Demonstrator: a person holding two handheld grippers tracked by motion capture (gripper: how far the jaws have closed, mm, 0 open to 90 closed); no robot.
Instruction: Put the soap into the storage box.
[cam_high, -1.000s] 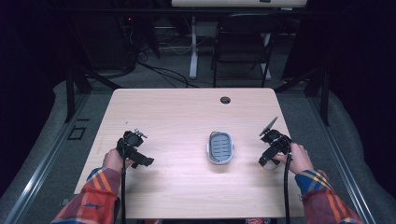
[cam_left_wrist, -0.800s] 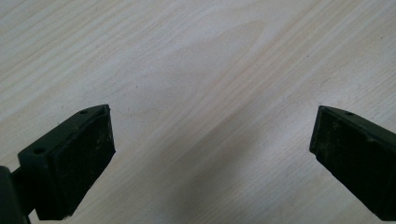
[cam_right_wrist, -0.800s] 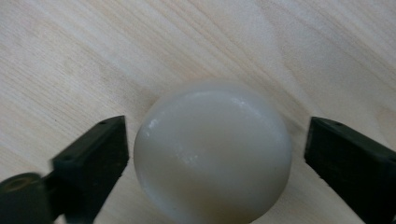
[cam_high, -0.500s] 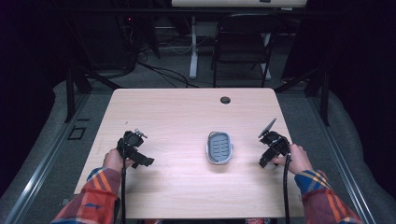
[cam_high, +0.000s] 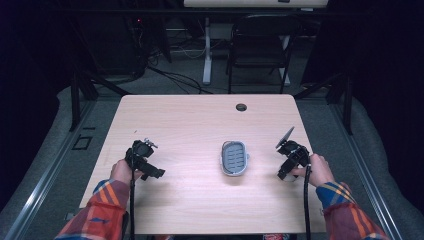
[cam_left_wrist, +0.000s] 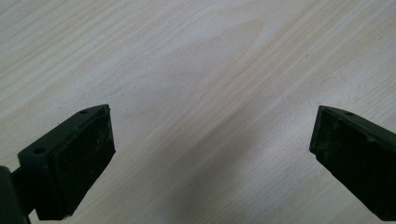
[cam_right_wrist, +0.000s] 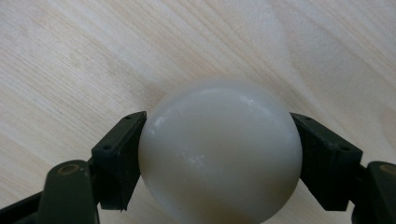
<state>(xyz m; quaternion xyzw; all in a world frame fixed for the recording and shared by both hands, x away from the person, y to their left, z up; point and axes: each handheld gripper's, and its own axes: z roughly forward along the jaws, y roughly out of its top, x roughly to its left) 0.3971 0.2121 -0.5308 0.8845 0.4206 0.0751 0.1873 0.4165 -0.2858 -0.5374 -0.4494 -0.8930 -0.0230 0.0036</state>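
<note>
One white ball (cam_right_wrist: 219, 154), one grey slotted tray (cam_high: 234, 158), two tongs. Right tongs (cam_high: 288, 172) clamp the ball between both jaws, low over the surface (cam_high: 200, 130), right of the tray and apart from it. Left tongs (cam_high: 150, 171) gape wide, holding nothing, over bare wood. Both hands held low near the front edge, plaid sleeves. Light wooden surface; dark room, one chair (cam_high: 257, 47) behind.

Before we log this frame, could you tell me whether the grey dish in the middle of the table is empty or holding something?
Empty. From the high view, the grey dish shows only its ribbed floor. The white soap bar is clamped in the right gripper.
</note>
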